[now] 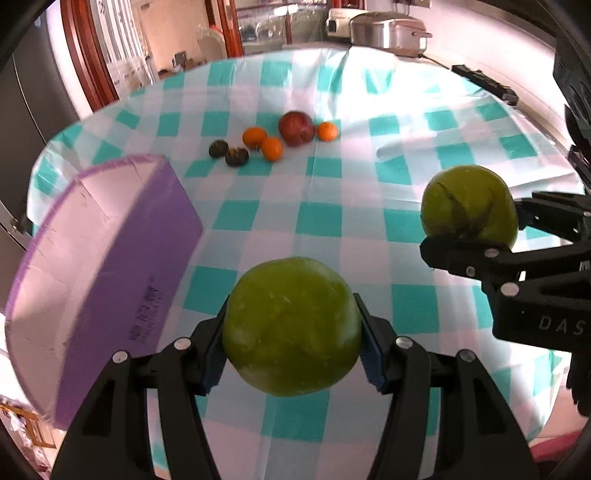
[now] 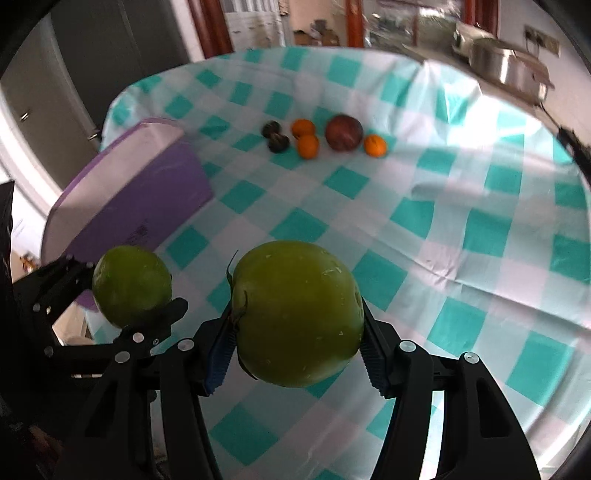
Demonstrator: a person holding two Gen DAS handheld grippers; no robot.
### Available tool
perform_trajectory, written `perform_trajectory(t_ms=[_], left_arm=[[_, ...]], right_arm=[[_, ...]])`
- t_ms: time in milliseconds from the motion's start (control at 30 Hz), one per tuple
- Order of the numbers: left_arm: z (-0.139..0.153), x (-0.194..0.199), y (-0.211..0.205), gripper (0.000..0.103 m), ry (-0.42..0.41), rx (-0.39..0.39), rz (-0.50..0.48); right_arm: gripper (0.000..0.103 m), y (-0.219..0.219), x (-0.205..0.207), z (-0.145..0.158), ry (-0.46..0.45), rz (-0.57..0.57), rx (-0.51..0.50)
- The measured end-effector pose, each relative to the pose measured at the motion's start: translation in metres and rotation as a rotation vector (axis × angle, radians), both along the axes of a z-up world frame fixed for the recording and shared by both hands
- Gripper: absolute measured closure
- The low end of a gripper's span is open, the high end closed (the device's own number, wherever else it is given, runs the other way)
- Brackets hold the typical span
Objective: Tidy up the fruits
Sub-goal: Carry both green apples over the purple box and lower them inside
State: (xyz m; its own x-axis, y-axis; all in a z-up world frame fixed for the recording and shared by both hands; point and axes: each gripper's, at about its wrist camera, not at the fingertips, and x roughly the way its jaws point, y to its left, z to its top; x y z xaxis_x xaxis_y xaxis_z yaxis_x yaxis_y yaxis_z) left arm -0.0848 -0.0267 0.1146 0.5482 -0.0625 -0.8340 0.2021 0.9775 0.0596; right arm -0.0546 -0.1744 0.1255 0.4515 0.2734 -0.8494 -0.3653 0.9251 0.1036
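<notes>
Green, smooth-skinned round tomatoes are clamped one in each gripper above the checked tablecloth point(image 1: 314, 206): left gripper point(image 1: 291, 328) grips its green tomato point(image 1: 291, 325), right gripper point(image 2: 295, 325) grips the stemmed green tomato point(image 2: 295, 317). Both fruits appear firm, moderately heavy and slippery; pads belong across the widest girth, with light pressure to avoid bruising. The purple-rimmed box point(image 1: 110, 266) stands just left.

On the bench point(image 1: 461, 155), the box point(image 1: 110, 266) sits left; a cluster of small fruits point(image 1: 273, 138) lies behind, with a pot point(image 1: 388, 31) beyond the far edge.

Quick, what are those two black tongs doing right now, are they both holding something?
Left tongs: closed on a green tomato, lifted off the table.
Right tongs: closed on another green tomato, also in the air.
</notes>
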Motion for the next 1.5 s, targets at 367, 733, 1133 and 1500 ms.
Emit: perform_trajectory(t_ms=[367,733,1133,1500], left_arm=[[0.046,-0.061,0.007,0.043,-0.056,0.001,-0.031],[0.085,-0.114,0.018,0.043,-0.166,0.035,-0.059],[0.077,-0.128,0.047,0.043,-0.139,-0.028,0.012],[0.07,-0.089,0.106,0.043,-0.162,-0.115,0.107]], right_arm=[[0.044,-0.01,-0.066,0.054,-0.137,0.044,-0.002],[0.044,-0.028,-0.114,0.078,-0.234,0.052,-0.023],[0.044,-0.019,-0.124,0.043,-0.142,0.082,-0.044],[0.044,0.026,-0.069,0.025,-0.079,0.131,-0.038]])
